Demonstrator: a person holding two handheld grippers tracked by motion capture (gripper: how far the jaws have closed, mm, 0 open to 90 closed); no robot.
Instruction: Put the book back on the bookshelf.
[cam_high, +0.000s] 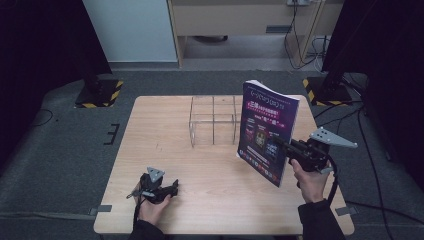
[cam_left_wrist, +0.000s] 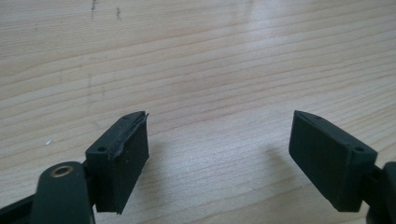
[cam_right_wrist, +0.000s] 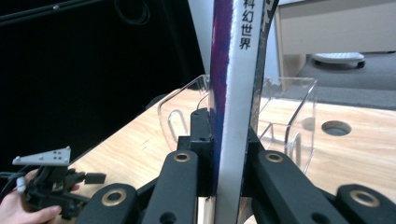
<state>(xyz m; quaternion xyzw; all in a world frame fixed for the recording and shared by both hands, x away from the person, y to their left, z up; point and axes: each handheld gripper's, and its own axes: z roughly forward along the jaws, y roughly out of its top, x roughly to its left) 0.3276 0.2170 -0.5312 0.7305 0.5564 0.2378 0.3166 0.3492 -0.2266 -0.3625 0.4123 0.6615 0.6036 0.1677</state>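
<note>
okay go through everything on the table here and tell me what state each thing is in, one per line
Magazine: upright, lifted off the table, clamped at its spine.
Clear acrylic rack: standing on the table, compartments empty.
Right gripper: shut on the magazine.
Left gripper: open, holding nothing, low over the wood.
Table: bare wood around the rack.

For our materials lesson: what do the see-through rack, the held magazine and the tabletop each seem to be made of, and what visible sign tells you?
Rack: probably clear acrylic, since it is transparent with bright, glossy, rounded edges.
Magazine: paper with a glossy printed cover; thin white page block, sheen on its spine, clamped by the right gripper.
Tabletop: light wood or wood-look laminate, with straight grain lines and a soft sheen.
</note>
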